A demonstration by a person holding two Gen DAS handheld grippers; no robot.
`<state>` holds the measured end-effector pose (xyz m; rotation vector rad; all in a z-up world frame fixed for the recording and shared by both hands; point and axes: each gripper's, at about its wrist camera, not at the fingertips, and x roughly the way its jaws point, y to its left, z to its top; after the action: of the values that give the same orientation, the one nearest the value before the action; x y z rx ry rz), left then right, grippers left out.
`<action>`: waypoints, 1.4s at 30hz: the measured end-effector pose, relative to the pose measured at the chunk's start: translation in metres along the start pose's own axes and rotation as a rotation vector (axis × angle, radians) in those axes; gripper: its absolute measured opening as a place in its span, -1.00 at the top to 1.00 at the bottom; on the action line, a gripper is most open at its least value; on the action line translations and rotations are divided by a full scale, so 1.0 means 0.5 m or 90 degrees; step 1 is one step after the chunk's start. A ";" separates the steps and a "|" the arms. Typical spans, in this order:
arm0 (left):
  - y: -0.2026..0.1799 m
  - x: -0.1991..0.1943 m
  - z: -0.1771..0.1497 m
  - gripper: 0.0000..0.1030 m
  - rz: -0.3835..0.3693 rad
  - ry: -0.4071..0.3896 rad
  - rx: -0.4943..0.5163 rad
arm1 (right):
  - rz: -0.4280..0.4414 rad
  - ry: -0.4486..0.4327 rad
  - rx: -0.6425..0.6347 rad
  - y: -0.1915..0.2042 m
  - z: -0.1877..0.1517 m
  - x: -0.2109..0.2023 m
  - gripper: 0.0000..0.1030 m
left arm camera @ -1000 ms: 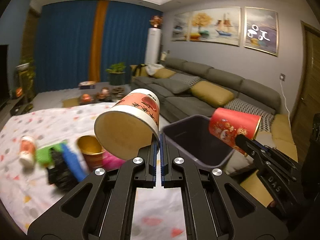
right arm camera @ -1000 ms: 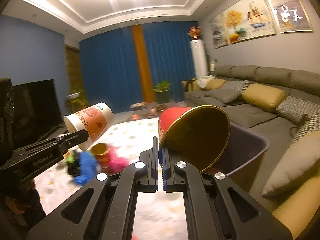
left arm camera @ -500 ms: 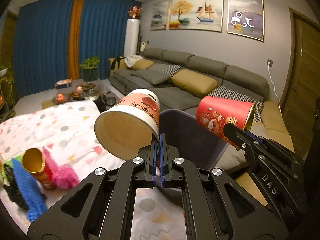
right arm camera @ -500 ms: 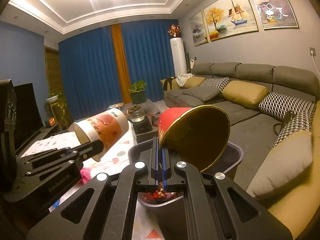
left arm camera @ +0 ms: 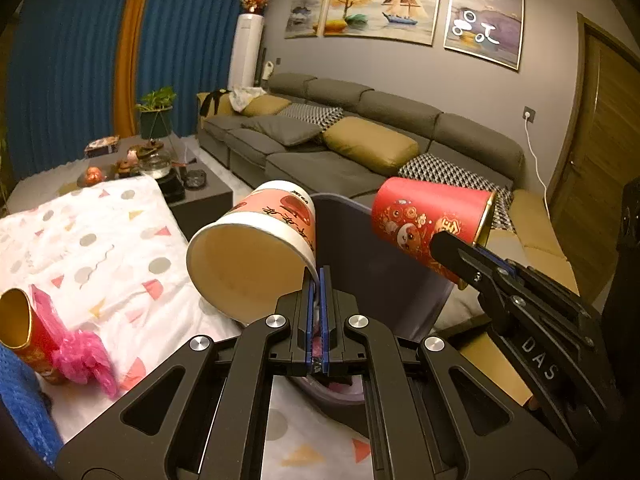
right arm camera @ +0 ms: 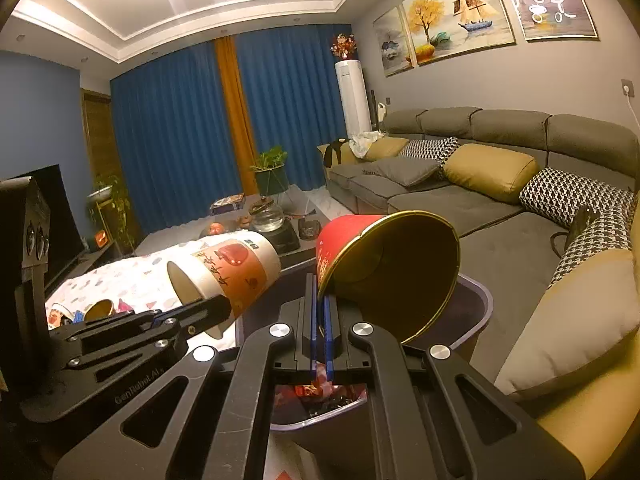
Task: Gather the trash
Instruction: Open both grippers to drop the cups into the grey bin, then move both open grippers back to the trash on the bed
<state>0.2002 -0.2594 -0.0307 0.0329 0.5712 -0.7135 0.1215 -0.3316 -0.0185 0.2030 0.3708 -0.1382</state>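
Cups in both grippers right now, each pinched by the rim and tipped on its side. The left gripper (left arm camera: pixel 317 276) has its jaws squeezed together on the edge of a white paper cup (left arm camera: pixel 256 248) with a red-orange band, mouth facing back toward the camera. The right gripper (right arm camera: pixel 320 300) is clamped the same way on the gold rim of a red cup (right arm camera: pixel 384 272) with a shiny gold inside.

Both cups hang over a grey-purple trash bin (left arm camera: pixel 384 280) that sits between the bed-like surface and the couch. From the right wrist view you can look down into the bin (right arm camera: pixel 472 304) and there's already some crumpled red and dark stuff at the bottom. The white cup (right arm camera: pixel 236 268) shows up there too, on the left, held out over the bin's near edge, and the red cup (left arm camera: pixel 428 220) shows in the left view off to the right.

Still on the patterned white sheet (left arm camera: pixel 100 240): another gold-lined red cup (left arm camera: pixel 24 332) at the far left, a wad of pink plastic (left arm camera: pixel 80 352) touching it, and something blue and knitted (left arm camera: pixel 24 400) just beside those. Grey couch (left arm camera: pixel 360 148) with mustard cushions runs along the wall behind the bin.
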 end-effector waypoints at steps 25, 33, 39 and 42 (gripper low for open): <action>0.009 0.063 -0.030 0.93 -0.046 0.049 0.017 | 0.004 0.031 0.015 -0.018 0.008 0.053 0.92; 0.027 0.049 -0.035 -0.07 -0.018 0.043 0.010 | 0.001 0.024 0.021 -0.024 0.009 0.050 0.57; 0.040 -0.008 -0.037 -0.43 0.046 0.007 0.005 | -0.010 0.006 0.019 -0.015 0.008 0.019 0.10; 0.047 -0.050 -0.042 -0.61 0.097 -0.019 -0.002 | -0.022 -0.014 0.003 0.007 0.001 -0.008 -0.18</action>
<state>0.1896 -0.2215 -0.0397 0.0621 0.5352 -0.5634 0.1188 -0.3278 -0.0160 0.1994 0.3521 -0.1754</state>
